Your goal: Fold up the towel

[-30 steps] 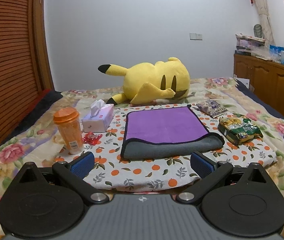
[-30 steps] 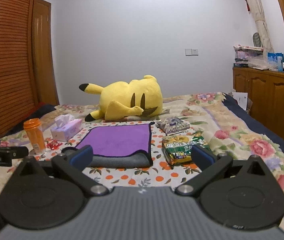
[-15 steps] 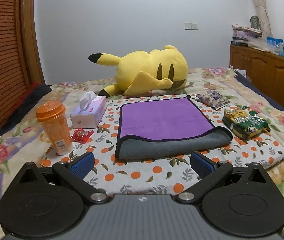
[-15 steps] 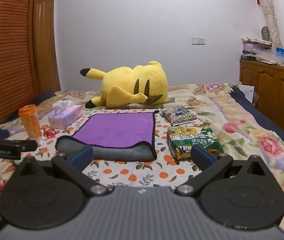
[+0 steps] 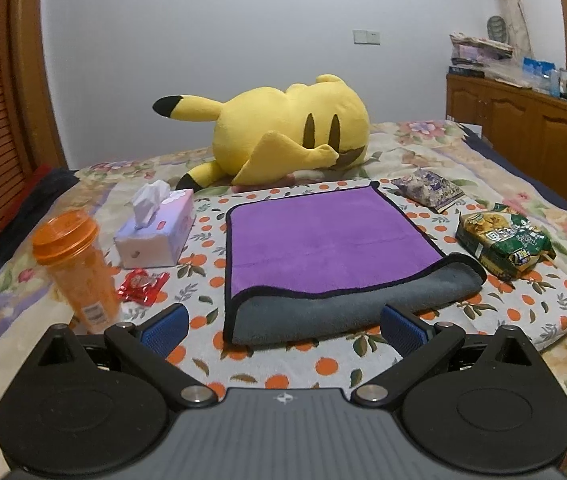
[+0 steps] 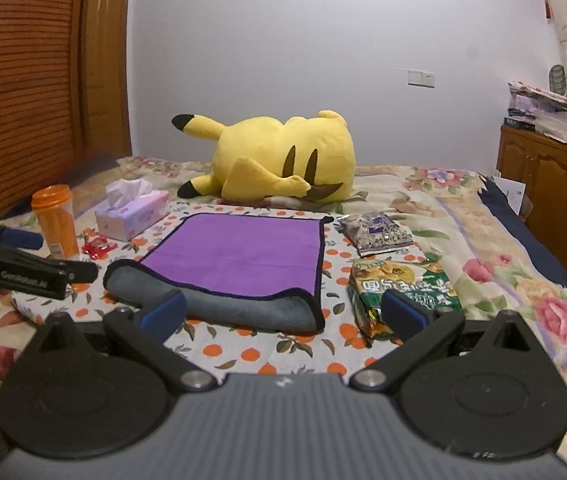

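Observation:
A purple towel [image 5: 323, 240] with a grey underside and black trim lies on the orange-patterned cloth on the bed, folded once, its rolled grey fold toward me. It also shows in the right wrist view [image 6: 239, 256]. My left gripper [image 5: 283, 326] is open and empty, just short of the grey fold. My right gripper [image 6: 283, 312] is open and empty, near the fold's right end. The left gripper's arm [image 6: 27, 272] shows at the left in the right wrist view.
A yellow plush toy [image 5: 287, 136] lies behind the towel. An orange bottle [image 5: 75, 264], a tissue box [image 5: 155, 232] and a red wrapper [image 5: 141, 284] are to its left. A green snack bag [image 5: 503, 240] and a purple packet [image 5: 427, 192] are to its right. A wooden cabinet [image 5: 543, 128] stands at far right.
Both grippers have moved forward and lower toward the towel's near fold. The towel has not moved. Both grippers stay open.

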A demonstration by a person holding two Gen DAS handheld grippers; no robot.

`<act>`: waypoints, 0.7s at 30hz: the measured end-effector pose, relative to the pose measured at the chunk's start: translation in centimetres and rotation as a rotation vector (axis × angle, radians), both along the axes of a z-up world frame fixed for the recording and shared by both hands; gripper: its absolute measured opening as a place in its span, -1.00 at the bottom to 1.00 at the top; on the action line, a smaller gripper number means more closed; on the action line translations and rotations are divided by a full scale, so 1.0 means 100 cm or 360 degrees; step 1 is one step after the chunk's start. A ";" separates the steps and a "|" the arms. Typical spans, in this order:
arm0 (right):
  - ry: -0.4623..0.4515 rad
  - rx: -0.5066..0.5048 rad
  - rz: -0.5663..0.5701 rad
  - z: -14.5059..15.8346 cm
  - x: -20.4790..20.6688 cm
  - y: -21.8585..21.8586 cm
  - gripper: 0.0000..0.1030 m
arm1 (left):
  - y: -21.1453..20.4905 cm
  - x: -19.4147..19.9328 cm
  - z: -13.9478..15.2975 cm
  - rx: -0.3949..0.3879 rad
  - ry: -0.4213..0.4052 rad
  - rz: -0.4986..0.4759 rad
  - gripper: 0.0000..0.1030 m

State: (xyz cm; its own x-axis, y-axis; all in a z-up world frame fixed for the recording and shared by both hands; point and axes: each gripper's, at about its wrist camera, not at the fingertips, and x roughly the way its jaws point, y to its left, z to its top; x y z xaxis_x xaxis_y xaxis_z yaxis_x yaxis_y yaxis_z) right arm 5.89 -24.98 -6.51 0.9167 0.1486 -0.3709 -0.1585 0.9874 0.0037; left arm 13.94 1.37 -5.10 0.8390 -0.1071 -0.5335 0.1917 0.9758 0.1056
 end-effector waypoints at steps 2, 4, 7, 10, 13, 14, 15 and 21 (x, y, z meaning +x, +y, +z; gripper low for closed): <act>0.0000 -0.0013 0.0002 0.001 0.005 0.002 1.00 | 0.000 0.007 0.001 0.0007 -0.0004 -0.0016 1.00; 0.0009 -0.0012 0.0005 0.002 0.009 0.004 1.00 | 0.001 0.015 0.002 0.0010 -0.0008 -0.0030 1.00; 0.0017 -0.0021 0.0010 0.003 0.018 0.006 1.00 | 0.004 0.027 0.002 -0.0002 -0.0003 -0.0026 1.00; 0.0027 -0.0030 0.0019 0.003 0.027 0.008 1.00 | 0.008 0.039 0.001 -0.0023 0.0015 -0.0030 0.99; 0.0050 -0.0034 0.0029 0.002 0.036 0.012 1.00 | 0.012 0.051 -0.002 -0.0034 0.0036 -0.0026 0.96; 0.0056 -0.0038 0.0033 0.001 0.040 0.013 1.00 | 0.013 0.055 -0.003 -0.0040 0.0045 -0.0030 0.91; 0.0063 -0.0043 0.0038 0.000 0.043 0.014 1.00 | 0.015 0.059 -0.005 -0.0049 0.0059 -0.0034 0.88; 0.0122 -0.0063 0.0065 -0.008 0.063 0.022 1.00 | 0.020 0.079 -0.017 -0.0055 0.0103 -0.0051 0.75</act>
State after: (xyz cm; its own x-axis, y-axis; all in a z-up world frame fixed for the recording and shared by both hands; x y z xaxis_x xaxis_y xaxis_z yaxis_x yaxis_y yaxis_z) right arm 12.19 -22.83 -7.33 0.8790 0.1690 -0.4459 -0.1992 0.9797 -0.0215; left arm 21.87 3.38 -6.83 0.7986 -0.1523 -0.5822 0.2281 0.9719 0.0586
